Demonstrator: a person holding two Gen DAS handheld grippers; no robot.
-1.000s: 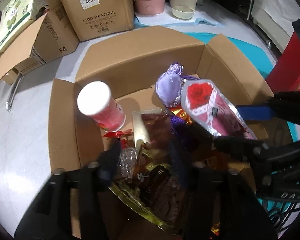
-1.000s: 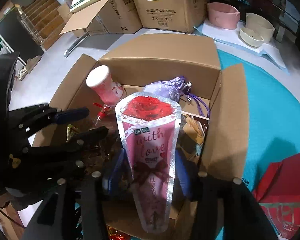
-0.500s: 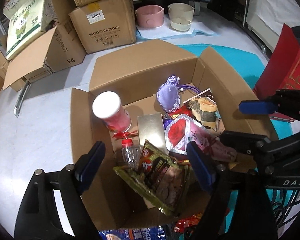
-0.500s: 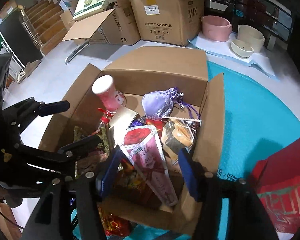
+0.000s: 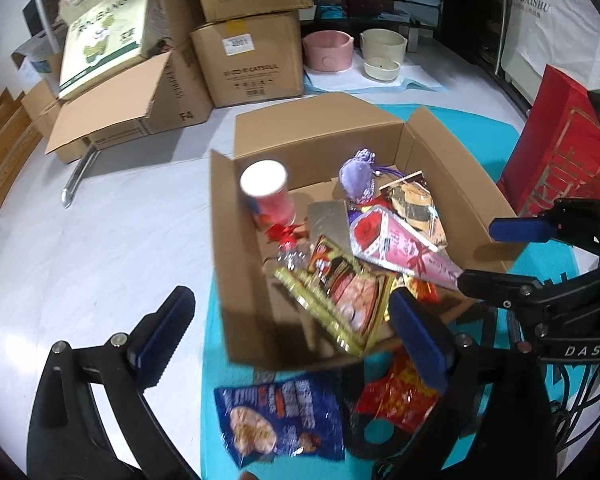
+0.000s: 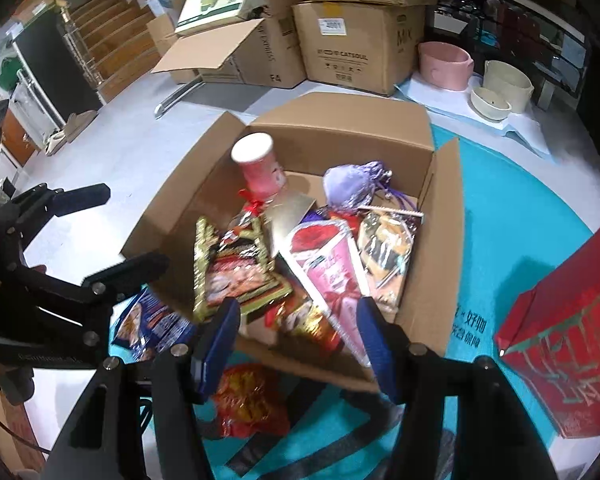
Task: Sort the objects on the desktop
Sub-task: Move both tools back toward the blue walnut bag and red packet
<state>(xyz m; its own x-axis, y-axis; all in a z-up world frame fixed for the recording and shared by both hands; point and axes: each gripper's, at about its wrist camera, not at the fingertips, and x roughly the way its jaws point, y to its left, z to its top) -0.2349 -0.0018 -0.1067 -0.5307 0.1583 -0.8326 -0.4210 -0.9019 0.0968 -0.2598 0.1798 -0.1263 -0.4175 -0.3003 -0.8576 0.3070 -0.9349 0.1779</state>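
An open cardboard box [image 5: 320,128] [image 6: 340,120] stands on a teal mat [image 5: 480,132]. Inside lie a rose cone packet [image 5: 396,240] [image 6: 332,264], a gold-edged snack bag [image 5: 348,288] [image 6: 236,272], a pink cup [image 5: 266,192] [image 6: 258,164] and a purple pouch [image 5: 358,178] [image 6: 350,186]. My left gripper [image 5: 292,336] [image 6: 104,234] hovers above the box's near left corner, its jaws opening with nothing between them. Over the near right edge, my right gripper [image 6: 296,346] [image 5: 500,254] stands open and empty.
A blue snack bag [image 5: 276,416] [image 6: 148,320] and a red snack bag [image 5: 396,396] [image 6: 248,400] lie on the mat in front of the box. A red gift bag [image 5: 560,160] stands to the right. Stacked cartons [image 5: 252,60] and bowls [image 5: 328,50] sit behind.
Both grippers rose and pulled back from the box. The right one let go of the rose cone packet, which now lies inside. The left jaws spread away from the gold-edged snack bag.
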